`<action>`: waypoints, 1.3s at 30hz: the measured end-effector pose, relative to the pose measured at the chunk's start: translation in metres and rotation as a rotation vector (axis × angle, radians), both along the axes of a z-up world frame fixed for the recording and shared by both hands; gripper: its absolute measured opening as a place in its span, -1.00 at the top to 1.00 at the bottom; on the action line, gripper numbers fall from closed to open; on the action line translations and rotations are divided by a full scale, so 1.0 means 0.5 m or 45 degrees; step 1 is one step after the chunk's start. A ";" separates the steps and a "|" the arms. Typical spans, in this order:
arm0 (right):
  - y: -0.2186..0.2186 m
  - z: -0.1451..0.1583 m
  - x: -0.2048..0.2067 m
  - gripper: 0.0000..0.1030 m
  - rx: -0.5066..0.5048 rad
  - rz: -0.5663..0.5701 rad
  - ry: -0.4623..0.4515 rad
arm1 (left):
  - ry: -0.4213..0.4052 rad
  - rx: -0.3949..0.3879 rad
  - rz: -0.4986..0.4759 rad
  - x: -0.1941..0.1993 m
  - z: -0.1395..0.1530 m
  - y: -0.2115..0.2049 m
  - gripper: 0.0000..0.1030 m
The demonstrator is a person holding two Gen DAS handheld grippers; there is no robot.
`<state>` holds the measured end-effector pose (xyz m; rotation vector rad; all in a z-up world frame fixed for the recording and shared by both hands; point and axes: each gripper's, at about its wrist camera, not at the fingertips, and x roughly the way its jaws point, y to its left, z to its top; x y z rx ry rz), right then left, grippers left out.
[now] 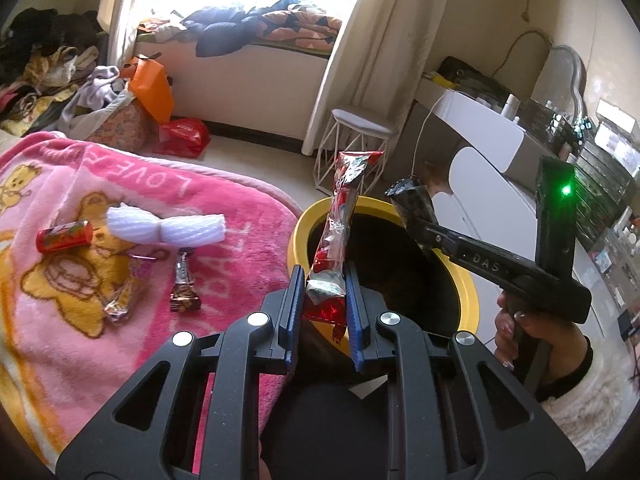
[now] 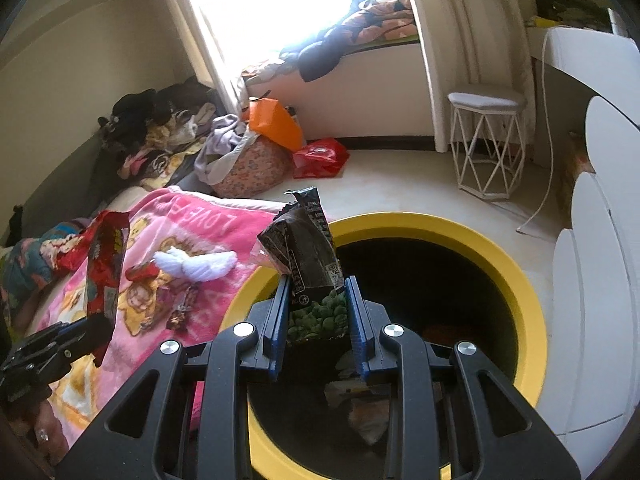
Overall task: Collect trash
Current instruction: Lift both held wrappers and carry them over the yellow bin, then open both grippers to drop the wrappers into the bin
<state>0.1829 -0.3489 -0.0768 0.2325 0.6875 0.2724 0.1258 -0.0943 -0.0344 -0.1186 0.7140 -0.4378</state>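
Observation:
My left gripper [image 1: 322, 280] is shut on a red and silver snack wrapper [image 1: 338, 224] and holds it upright over the near rim of the yellow-rimmed trash bin [image 1: 298, 232]. My right gripper [image 2: 318, 300] is shut on a black snack bag with green peas printed on it [image 2: 312, 264], held over the bin [image 2: 520, 276]. The right gripper also shows in the left wrist view [image 1: 416, 204], above the bin's far side. The left gripper with its wrapper [image 2: 102, 264] shows at the left of the right wrist view. Some trash lies inside the bin.
On the pink blanket [image 1: 60, 320] lie a white foam net [image 1: 166, 228], a small red pack [image 1: 62, 236], a brown candy wrapper [image 1: 184, 284] and a clear wrapper [image 1: 118, 304]. A white stool [image 1: 358, 148], white drawers [image 2: 592, 280], red bag [image 1: 184, 136] and clothes pile stand around.

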 end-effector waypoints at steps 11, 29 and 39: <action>-0.046 -0.018 0.009 0.50 0.031 -0.108 0.038 | 0.018 -0.002 -0.048 0.015 -0.014 -0.049 0.72; -0.085 -0.050 0.024 0.44 0.082 -0.176 0.092 | 0.075 -0.005 -0.075 0.066 -0.044 -0.105 0.72; -0.095 -0.062 0.030 0.13 0.104 -0.181 0.113 | 0.104 -0.003 -0.074 0.111 -0.055 -0.128 0.67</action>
